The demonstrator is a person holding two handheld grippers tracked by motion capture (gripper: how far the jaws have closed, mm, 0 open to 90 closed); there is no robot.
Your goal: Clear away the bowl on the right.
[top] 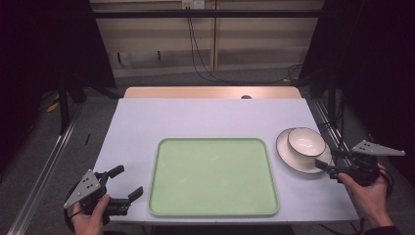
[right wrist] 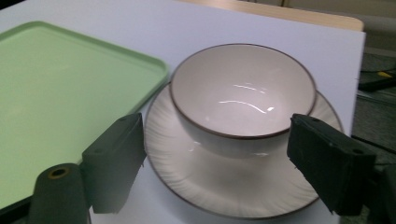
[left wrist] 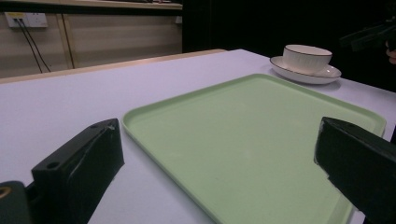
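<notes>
A pale green tray (top: 213, 176) lies empty in the middle of the white table (top: 205, 117). To its right a white bowl (top: 306, 141) with a dark rim sits on a white plate (top: 293, 159). My left gripper (top: 126, 183) is open near the table's front left corner, just left of the tray (left wrist: 243, 140). My right gripper (top: 327, 160) is open at the plate's near right side. In the right gripper view its jaws stand wide on either side of the bowl (right wrist: 243, 98) and plate (right wrist: 224, 182), short of them.
A wooden strip (top: 212, 92) edges the table's far side. Cables (top: 198, 58) hang down the back wall to the floor. Metal rails (top: 44, 171) run along the floor on the left. The other gripper (left wrist: 369, 35) shows beyond the bowl (left wrist: 307, 57) in the left gripper view.
</notes>
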